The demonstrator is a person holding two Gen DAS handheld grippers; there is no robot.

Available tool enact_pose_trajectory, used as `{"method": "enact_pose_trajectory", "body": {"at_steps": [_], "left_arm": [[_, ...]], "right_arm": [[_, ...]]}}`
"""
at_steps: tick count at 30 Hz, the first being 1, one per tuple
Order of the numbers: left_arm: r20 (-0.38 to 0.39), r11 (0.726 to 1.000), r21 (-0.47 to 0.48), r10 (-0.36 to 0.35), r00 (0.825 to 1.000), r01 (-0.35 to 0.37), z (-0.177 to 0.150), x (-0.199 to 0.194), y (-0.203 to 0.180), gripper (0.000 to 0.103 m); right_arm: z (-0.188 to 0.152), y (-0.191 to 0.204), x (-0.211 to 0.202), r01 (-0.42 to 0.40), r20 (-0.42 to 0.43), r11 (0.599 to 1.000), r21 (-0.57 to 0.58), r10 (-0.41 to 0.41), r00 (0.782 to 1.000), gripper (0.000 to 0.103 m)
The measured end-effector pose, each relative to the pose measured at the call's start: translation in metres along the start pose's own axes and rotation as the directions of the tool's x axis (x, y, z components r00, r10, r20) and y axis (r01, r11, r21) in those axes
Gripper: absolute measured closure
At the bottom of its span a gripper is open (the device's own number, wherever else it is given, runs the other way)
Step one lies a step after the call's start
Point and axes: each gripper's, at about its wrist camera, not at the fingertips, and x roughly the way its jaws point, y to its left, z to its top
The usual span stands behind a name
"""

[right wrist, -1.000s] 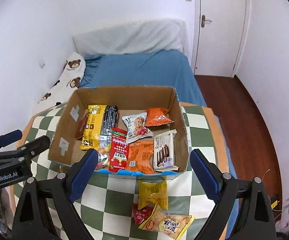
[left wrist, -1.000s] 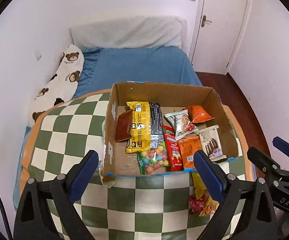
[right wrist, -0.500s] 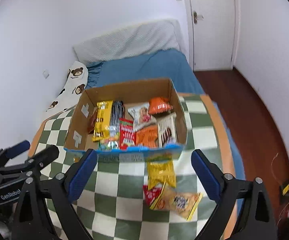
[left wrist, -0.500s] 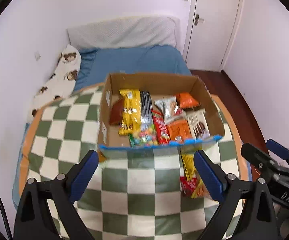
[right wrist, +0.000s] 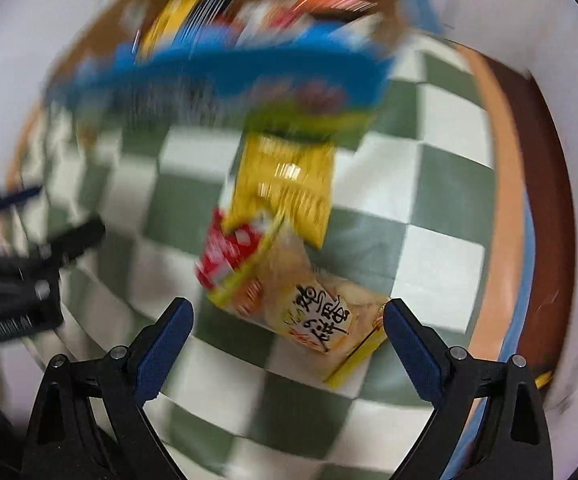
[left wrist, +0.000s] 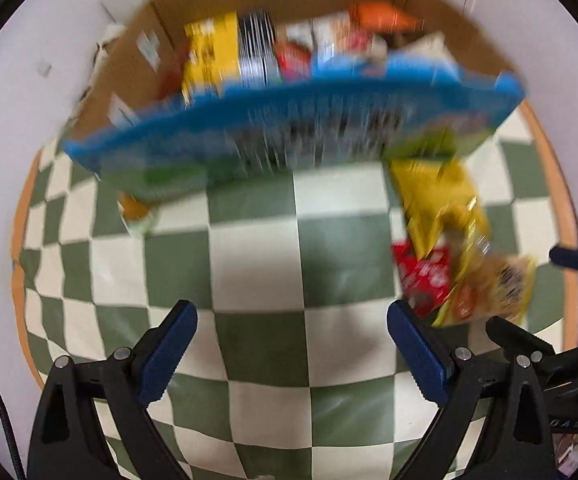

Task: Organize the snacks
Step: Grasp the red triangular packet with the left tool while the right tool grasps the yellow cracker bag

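- Both grippers have dropped low toward the table since the earlier frames, so the box (left wrist: 289, 120) now rises ahead of them and shows its blue front wall, not its open top; heavy blur suggests fast motion.
- Left gripper (left wrist: 291, 350) has its jaws spread wide with nothing between them, only checked tablecloth (left wrist: 257, 272) below.
- Right gripper (right wrist: 289, 344) is also wide apart and empty; the pale yellow packet (right wrist: 305, 308) lies just ahead, between its fingertips.
- Three loose snacks lie overlapped on the cloth in front of the box: a yellow bag (right wrist: 285, 188) nearest the box wall, a red packet (right wrist: 225, 248) partly under it, and the pale packet closest to the right tool.
- From the left tool, that pile sits ahead and to its right (left wrist: 461, 264).
- Most snacks appear to be in the box already; the step in hand looks like reaching for the leftovers.
- Next move probably calls for the right jaws to straddle the nearest packet's edge, close on one packet alone, then lift it over the front wall.
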Motion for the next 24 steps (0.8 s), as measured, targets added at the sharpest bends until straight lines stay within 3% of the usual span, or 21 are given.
{"method": "enact_pose_trajectory", "body": {"at_steps": [3,5,7,10,13,16,18,20,21,24], "left_arm": [[-0.052,1.000,-0.005,0.013,0.999,-0.013,-0.008,0.020,0.001,0.006],[-0.070,1.000,-0.004,0.008,0.997,-0.008,-0.012,0.028,0.000,0.006],[-0.080,1.000,-0.002,-0.011,0.997,0.011,-0.013,0.032,0.000,0.006],[-0.084,0.998,-0.001,-0.067,0.994,0.067,-0.011,0.033,-0.004,0.006],[-0.099,0.990,-0.016,-0.141,0.985,0.140,-0.002,0.029,-0.008,0.006],[-0.134,0.969,-0.051,-0.245,0.960,0.241,0.011,0.032,-0.014,0.006],[-0.159,0.955,-0.062,-0.296,0.942,0.289,0.020,0.037,-0.021,0.006],[-0.196,0.946,-0.053,-0.322,0.926,0.318,0.028,0.046,-0.032,0.006],[-0.218,0.942,-0.043,-0.333,0.917,0.332,0.033,0.052,-0.039,0.006],[-0.276,0.938,0.003,-0.332,0.902,0.346,0.039,0.070,-0.061,0.011]], "right_arm": [[0.002,0.014,0.026,0.029,-0.039,0.990,-0.135,-0.035,0.999,0.005],[0.004,0.015,0.040,0.026,-0.061,0.988,-0.155,-0.036,0.997,0.006],[0.005,0.007,0.052,0.010,-0.087,0.994,-0.108,-0.019,0.996,0.020],[-0.001,-0.024,0.054,-0.087,-0.089,0.988,0.131,0.099,0.991,0.041],[-0.020,-0.061,0.051,-0.144,-0.057,0.910,0.388,0.180,0.982,0.045],[-0.046,-0.089,0.049,-0.165,-0.009,0.816,0.555,0.203,0.979,0.045],[-0.055,-0.092,0.045,-0.210,0.031,0.797,0.566,0.234,0.972,0.044],[-0.059,-0.088,0.040,-0.210,0.033,0.820,0.533,0.228,0.973,0.033],[-0.059,-0.083,0.035,-0.198,0.028,0.843,0.500,0.212,0.977,0.022],[-0.056,-0.078,0.025,-0.159,0.015,0.888,0.430,0.169,0.985,0.020]]}}
